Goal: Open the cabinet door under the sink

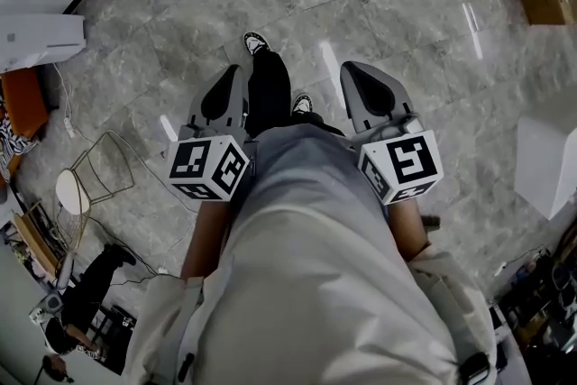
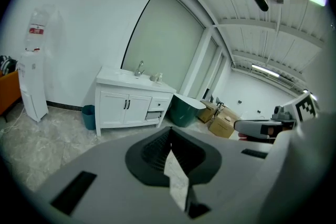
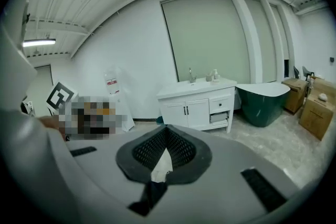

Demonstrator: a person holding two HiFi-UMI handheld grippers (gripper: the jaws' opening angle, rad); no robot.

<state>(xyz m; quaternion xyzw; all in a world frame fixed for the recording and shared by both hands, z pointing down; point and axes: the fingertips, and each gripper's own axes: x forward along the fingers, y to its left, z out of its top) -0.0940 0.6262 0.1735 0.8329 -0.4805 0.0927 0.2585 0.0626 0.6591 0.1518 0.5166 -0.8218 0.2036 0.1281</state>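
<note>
The left gripper (image 1: 225, 90) and the right gripper (image 1: 368, 87) are held in front of the person's body, jaws pressed together on nothing, well apart from the white cabinet (image 3: 195, 110), whose doors (image 2: 126, 108) under the sink (image 2: 132, 75) are closed.

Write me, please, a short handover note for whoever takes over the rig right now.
Left gripper: shut, empty, held close to the body.
Right gripper: shut, empty, likewise.
The sink cabinet stands well ahead, out of reach; both doors under the sink are closed.
Done: nothing yet.
Left to do: walk over, grip a door handle, pull the door open.
</note>
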